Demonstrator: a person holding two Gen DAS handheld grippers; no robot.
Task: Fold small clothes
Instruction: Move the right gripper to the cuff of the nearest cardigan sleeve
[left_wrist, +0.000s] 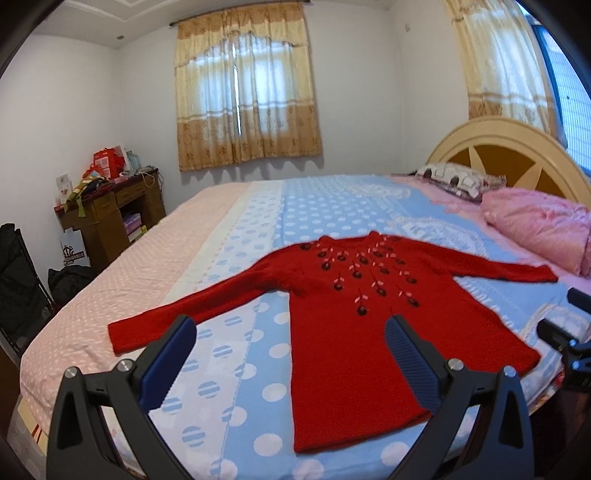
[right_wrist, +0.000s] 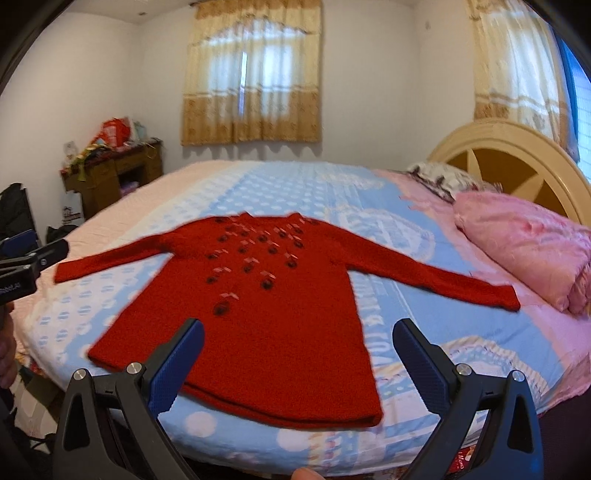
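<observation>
A small red knit sweater (left_wrist: 343, 332) with dark flower decorations lies flat and face up on the bed, both sleeves spread out sideways. It also shows in the right wrist view (right_wrist: 266, 332). My left gripper (left_wrist: 291, 325) is open and empty, held above the bed's near edge before the hem and left sleeve. My right gripper (right_wrist: 299, 328) is open and empty, held above the sweater's hem. The right gripper shows at the right edge of the left wrist view (left_wrist: 565, 339). The left gripper shows at the left edge of the right wrist view (right_wrist: 26, 262).
The bed (left_wrist: 236, 221) has a pink, white and blue dotted sheet. Pink pillows (left_wrist: 535, 225) and a cream headboard (left_wrist: 517, 147) are at the right. A cluttered wooden desk (left_wrist: 107, 206) and black bags (left_wrist: 22, 284) stand at the left.
</observation>
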